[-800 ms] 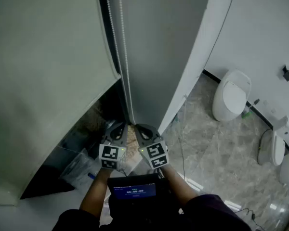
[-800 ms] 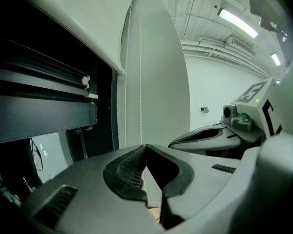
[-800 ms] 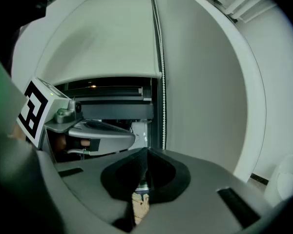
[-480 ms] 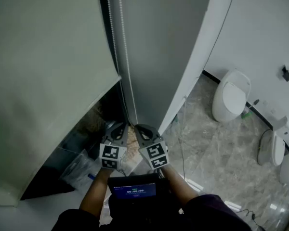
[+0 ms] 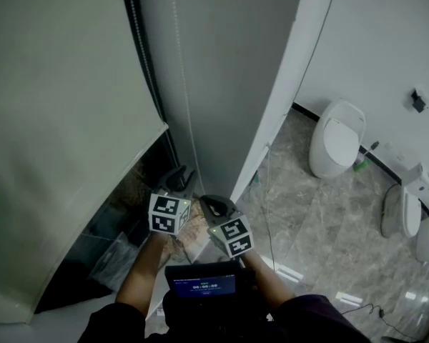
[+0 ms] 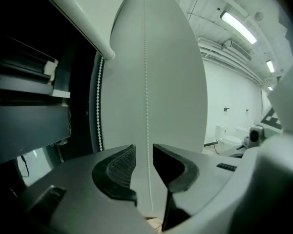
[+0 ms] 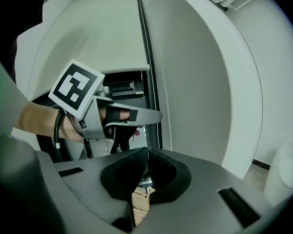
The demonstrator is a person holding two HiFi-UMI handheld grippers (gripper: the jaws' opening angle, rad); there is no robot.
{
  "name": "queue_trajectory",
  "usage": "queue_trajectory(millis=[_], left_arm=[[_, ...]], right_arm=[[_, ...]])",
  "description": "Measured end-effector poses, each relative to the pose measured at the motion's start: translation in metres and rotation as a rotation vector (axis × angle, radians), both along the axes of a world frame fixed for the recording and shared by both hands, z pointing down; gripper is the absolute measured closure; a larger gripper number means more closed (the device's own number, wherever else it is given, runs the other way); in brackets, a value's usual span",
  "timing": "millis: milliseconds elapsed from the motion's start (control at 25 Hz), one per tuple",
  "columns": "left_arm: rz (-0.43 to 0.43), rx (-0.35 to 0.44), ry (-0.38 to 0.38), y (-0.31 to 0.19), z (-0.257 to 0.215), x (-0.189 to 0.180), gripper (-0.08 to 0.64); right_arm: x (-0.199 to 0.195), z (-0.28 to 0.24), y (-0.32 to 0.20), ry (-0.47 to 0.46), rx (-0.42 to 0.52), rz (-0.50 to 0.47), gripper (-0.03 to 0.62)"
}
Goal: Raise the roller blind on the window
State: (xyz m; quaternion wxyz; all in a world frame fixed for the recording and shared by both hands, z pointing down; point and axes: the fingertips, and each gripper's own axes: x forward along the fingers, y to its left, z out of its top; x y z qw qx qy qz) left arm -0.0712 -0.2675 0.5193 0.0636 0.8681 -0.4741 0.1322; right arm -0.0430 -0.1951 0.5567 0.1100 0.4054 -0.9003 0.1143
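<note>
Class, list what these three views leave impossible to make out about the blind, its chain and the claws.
Blind: its top roller, head view, cut off by the top edge.
Chain: its lower end, head view, behind the left claw.
Screen: its print, head view, too small.
Right claw: shut, right gripper view; whether it pinches the chain, the closed jaws hide.

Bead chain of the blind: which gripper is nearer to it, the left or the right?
Left. The bead chain hangs between the open jaws of the left gripper; the right gripper is shut, the chain beyond its tips.
</note>
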Motion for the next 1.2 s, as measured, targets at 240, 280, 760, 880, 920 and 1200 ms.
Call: queue_trajectory(millis=[240, 280, 760, 880, 920, 1200], left_arm=[[0.057, 0.017, -0.032, -0.025, -0.014, 0.019, 0.491], [0.064, 0.023, -0.039, -0.025, -0.015, 0.021, 0.492], [0.073, 0.061, -0.115, -0.009, -0.016, 0.020, 0.543], [0.069, 0.054, -0.138, 0.001, -0.011, 0.016, 0.543], [0.069, 0.052, -0.148, 0.005, -0.009, 0.015, 0.543], [0.045, 0.047, -0.163, 0.033, -0.001, 0.004, 0.543]], right_arm=[[0.022, -0.001, -0.001, -0.001, 0.003, 0.047, 0.583], [0.025, 0.000, -0.002, -0.003, 0.002, 0.054, 0.583], [0.025, -0.002, 0.000, -0.004, 0.004, 0.052, 0.583], [0.022, -0.018, -0.002, -0.030, -0.007, 0.010, 0.583], [0.021, -0.028, -0.003, -0.042, -0.009, -0.009, 0.583], [-0.012, -0.138, -0.013, -0.021, 0.107, -0.144, 0.574]])
